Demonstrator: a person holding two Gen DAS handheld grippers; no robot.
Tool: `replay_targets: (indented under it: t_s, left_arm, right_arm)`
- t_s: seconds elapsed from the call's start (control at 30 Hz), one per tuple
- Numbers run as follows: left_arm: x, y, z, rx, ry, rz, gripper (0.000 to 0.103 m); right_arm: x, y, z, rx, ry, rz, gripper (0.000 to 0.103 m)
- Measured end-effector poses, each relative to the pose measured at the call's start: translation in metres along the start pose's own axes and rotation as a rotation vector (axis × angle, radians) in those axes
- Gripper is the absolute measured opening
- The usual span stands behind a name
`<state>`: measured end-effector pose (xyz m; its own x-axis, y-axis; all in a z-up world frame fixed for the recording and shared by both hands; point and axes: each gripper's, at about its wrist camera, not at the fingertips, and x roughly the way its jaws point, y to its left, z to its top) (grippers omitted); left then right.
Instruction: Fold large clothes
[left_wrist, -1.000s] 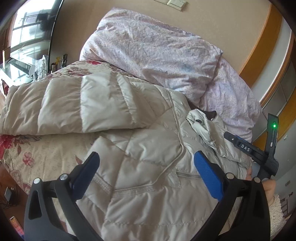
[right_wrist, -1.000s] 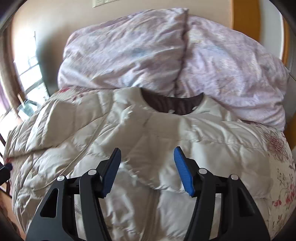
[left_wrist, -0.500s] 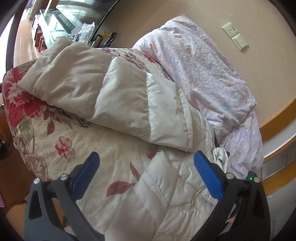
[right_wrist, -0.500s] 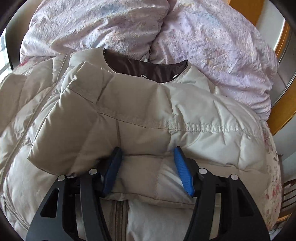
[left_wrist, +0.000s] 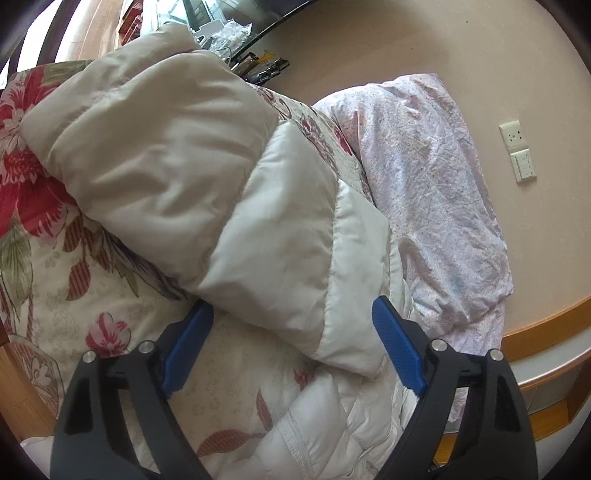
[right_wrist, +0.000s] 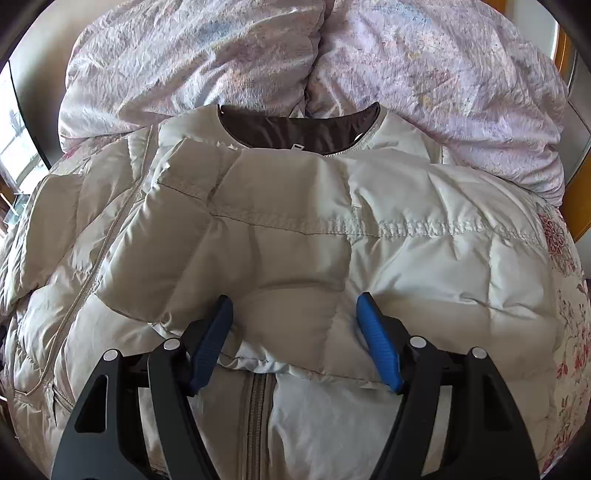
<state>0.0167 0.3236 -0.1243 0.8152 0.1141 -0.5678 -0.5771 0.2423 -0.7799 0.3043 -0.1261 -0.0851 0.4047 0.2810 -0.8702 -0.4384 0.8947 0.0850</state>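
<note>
A beige quilted down jacket (right_wrist: 295, 229) lies on the bed, its brown-lined collar (right_wrist: 295, 129) toward the pillows. One sleeve is folded across its chest. My right gripper (right_wrist: 295, 332) is open, its blue pads either side of that sleeve's puffy cuff end, above the front zipper (right_wrist: 258, 406). In the left wrist view the other sleeve (left_wrist: 207, 184) stretches out over the floral bedspread (left_wrist: 66, 277). My left gripper (left_wrist: 291, 343) is open, its pads straddling the sleeve near the shoulder.
Two pale lilac pillows (right_wrist: 406, 74) lean against the wall behind the collar. A wall socket and switch (left_wrist: 517, 147) are on the beige wall. A glass shelf with small items (left_wrist: 236, 37) lies beyond the bed's far side.
My left gripper has swung from the jacket body to the outstretched sleeve and come close over it. My right gripper has moved forward and down onto the folded sleeve's end. Both stay open.
</note>
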Motion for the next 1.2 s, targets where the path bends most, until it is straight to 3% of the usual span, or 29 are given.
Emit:
replay_targets:
  t_s: [0.07, 0.3, 0.43, 0.5, 0.53, 0.6, 0.77, 0.9, 1.03, 1.2]
  left_arm:
    - [0.001, 0.004, 0.003, -0.038, -0.03, 0.001, 0.08]
    - [0.002, 0.024, 0.021, -0.135, -0.083, 0.015, 0.047]
    - [0.001, 0.022, 0.03, -0.086, -0.092, 0.08, 0.037]
    - [0.001, 0.019, 0.035, -0.054, -0.096, 0.104, 0.023]
    - [0.0, 0.015, 0.038, -0.033, -0.097, 0.109, 0.015]
    - [-0.003, 0.002, 0.045, 0.024, -0.1, 0.128, 0.01]
    - [-0.026, -0.069, 0.053, 0.237, -0.16, 0.136, 0.008]
    - [-0.043, -0.143, 0.043, 0.407, -0.201, 0.068, 0.008]
    - [-0.047, -0.214, 0.004, 0.586, -0.192, -0.033, 0.008]
    - [-0.029, -0.273, -0.069, 0.754, -0.066, -0.159, 0.007]
  right_arm:
    - [-0.001, 0.0, -0.001, -0.001, -0.001, 0.004, 0.071]
    - [-0.003, -0.002, -0.003, 0.0, -0.009, 0.02, 0.071]
    - [-0.006, -0.004, -0.004, 0.006, -0.008, 0.028, 0.071]
    - [-0.011, -0.006, -0.005, 0.022, -0.01, 0.05, 0.071]
    - [-0.015, -0.008, -0.006, 0.03, -0.012, 0.069, 0.071]
    - [-0.026, -0.014, -0.006, 0.049, -0.027, 0.103, 0.071]
    - [-0.061, -0.037, -0.008, 0.076, -0.1, 0.127, 0.076]
    - [-0.084, -0.065, -0.011, 0.114, -0.15, 0.116, 0.076]
    - [-0.096, -0.091, -0.018, 0.159, -0.178, 0.11, 0.076]
    - [-0.098, -0.115, -0.029, 0.195, -0.174, 0.104, 0.076]
